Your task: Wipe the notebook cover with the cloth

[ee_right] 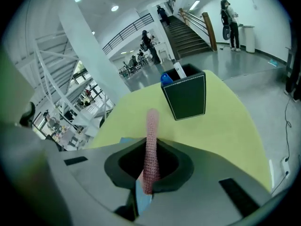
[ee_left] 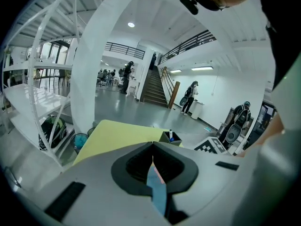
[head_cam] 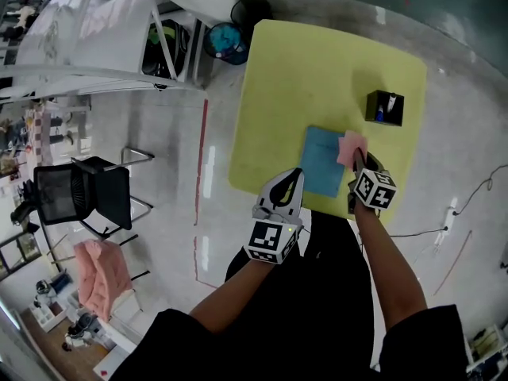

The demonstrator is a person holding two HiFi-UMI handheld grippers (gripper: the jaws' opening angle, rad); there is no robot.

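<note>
At the near edge of the yellow-green square table (head_cam: 317, 62), both forearms reached forward from the person's dark clothing, left at 7 o'clock and right at 5 o'clock of the flat blue rectangular notebook (head_cam: 321, 161). The left gripper (head_cam: 295, 175) pointed at the notebook's 8 o'clock edge. Its jaws were pressed together at the tips, gripping nothing, and a sliver of blue cover (ee_left: 159, 192) showed through the slit beneath them. The right gripper (head_cam: 357, 159) was angled in over the notebook's 3 o'clock side, its jaws pinching the pink knitted cloth (head_cam: 350, 147), which stood out past the tips (ee_right: 152, 126). The cloth lay on the notebook's 2 o'clock corner. At 1 o'clock of the notebook, well apart, stood the black square pen holder (head_cam: 385, 107) with a blue item and a white pen inside.
</note>
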